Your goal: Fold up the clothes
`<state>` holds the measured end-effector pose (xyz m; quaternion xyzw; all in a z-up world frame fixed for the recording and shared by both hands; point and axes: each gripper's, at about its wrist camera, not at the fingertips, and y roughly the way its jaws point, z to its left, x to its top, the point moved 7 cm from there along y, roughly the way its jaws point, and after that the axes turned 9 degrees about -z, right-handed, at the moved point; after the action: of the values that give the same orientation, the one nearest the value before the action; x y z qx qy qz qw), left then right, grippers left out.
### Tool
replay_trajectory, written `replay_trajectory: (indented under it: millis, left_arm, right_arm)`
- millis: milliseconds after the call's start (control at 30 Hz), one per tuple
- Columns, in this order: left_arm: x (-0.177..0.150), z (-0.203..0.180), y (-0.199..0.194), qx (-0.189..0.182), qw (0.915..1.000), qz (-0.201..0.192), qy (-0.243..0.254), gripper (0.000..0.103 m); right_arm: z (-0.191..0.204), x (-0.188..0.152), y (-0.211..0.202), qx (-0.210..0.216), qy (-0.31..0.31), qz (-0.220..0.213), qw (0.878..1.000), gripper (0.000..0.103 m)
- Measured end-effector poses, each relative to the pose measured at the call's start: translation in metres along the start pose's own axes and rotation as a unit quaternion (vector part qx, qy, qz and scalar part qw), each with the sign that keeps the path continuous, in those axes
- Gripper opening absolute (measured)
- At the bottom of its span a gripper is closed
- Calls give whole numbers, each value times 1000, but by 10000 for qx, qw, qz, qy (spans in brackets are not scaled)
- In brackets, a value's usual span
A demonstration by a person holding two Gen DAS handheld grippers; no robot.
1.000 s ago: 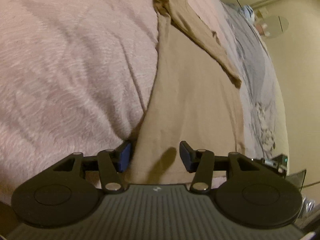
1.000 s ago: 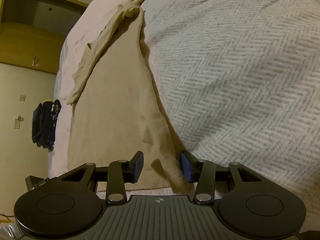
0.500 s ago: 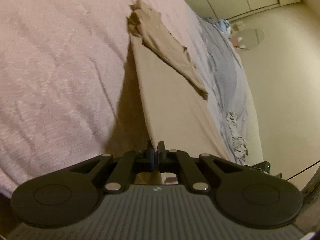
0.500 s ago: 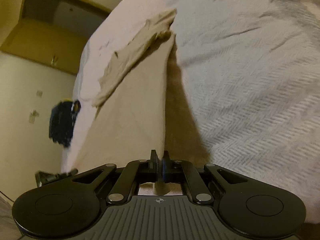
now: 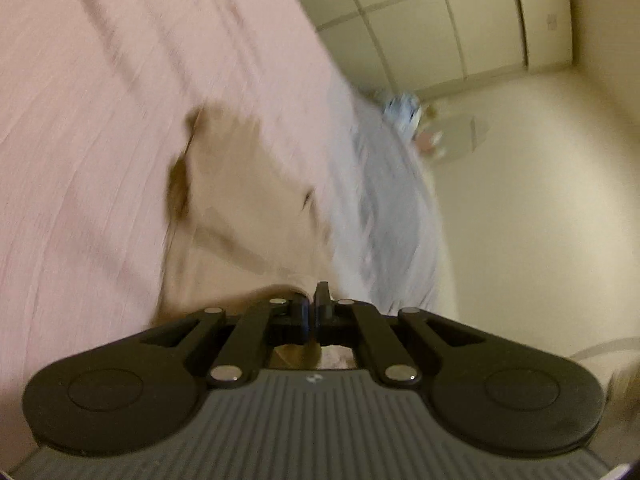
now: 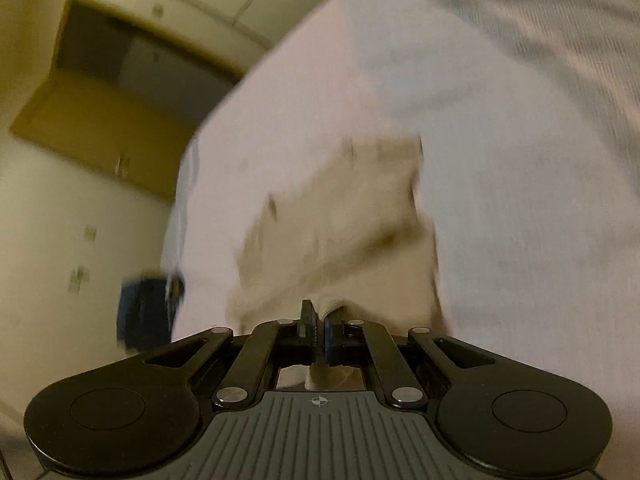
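Both my left gripper (image 5: 312,312) and right gripper (image 6: 319,334) pinch the tan garment's (image 5: 248,200) near hem, lifting it off the bed (image 5: 80,160) to fold it over.

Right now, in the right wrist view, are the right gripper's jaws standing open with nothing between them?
No: the right gripper is shut on a fold of the tan garment.

one tan garment (image 5: 244,184), two grippers, one bed (image 5: 80,120)
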<state>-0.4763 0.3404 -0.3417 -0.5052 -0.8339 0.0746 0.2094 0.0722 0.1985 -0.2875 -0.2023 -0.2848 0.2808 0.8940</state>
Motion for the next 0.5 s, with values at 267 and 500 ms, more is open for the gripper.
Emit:
replay_trajectory:
  millis: [267, 500]
  left_arm:
    - [103, 79, 150, 811, 9883, -163, -1278, 5]
    - [127, 94, 167, 1361, 9891, -259, -496, 17]
  right_arm:
    - [-55, 99, 146, -1018, 1696, -450, 9792, 3]
    - [-77, 109, 173, -1718, 922, -700, 9783, 36]
